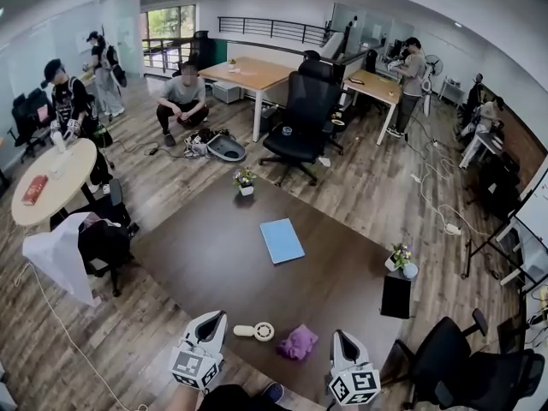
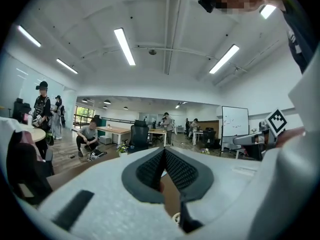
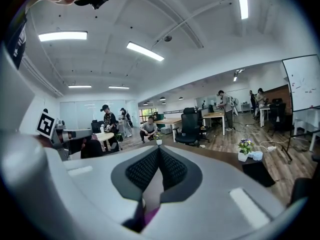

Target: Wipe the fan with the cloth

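One big dark brown table (image 1: 214,255) fills the middle of the room. One flat blue book (image 1: 282,240) lies near its middle, and one black box (image 1: 396,294) stands at its right edge. Two white grippers wait at the near edge. The left gripper (image 1: 214,317) is closed tight with nothing in it, and so is the right gripper (image 1: 342,339). Between them lie one crumpled purple cloth (image 1: 298,342) and, just left of it, one small white hand fan (image 1: 256,331). There are two little flower pots, one at the far edge (image 1: 245,181) and one at the right edge (image 1: 400,259). The marker cubes show black and white squares, no words.
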Demonstrator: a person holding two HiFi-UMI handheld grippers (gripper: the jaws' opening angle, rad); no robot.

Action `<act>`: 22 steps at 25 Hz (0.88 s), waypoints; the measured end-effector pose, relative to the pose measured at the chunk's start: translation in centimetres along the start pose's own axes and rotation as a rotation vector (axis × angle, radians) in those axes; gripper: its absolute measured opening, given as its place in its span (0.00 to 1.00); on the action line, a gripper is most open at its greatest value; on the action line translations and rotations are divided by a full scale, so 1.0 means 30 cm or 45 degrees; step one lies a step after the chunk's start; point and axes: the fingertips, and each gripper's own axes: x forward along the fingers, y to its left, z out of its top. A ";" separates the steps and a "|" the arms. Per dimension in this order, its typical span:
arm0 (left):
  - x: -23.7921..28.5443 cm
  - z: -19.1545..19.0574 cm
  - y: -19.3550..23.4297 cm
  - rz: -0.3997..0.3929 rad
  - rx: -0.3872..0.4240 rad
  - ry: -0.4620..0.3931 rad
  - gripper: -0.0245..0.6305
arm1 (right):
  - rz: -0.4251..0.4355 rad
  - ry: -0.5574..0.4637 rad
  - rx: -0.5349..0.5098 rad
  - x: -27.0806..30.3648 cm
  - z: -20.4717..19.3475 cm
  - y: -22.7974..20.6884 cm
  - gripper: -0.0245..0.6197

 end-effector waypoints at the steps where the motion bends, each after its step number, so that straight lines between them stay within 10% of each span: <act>1: 0.005 -0.003 0.012 0.008 0.002 0.002 0.04 | -0.004 0.007 -0.007 0.014 -0.008 -0.006 0.05; 22: 0.167 -0.192 0.090 -0.079 0.087 0.091 0.04 | -0.047 0.079 0.016 0.215 -0.160 -0.010 0.05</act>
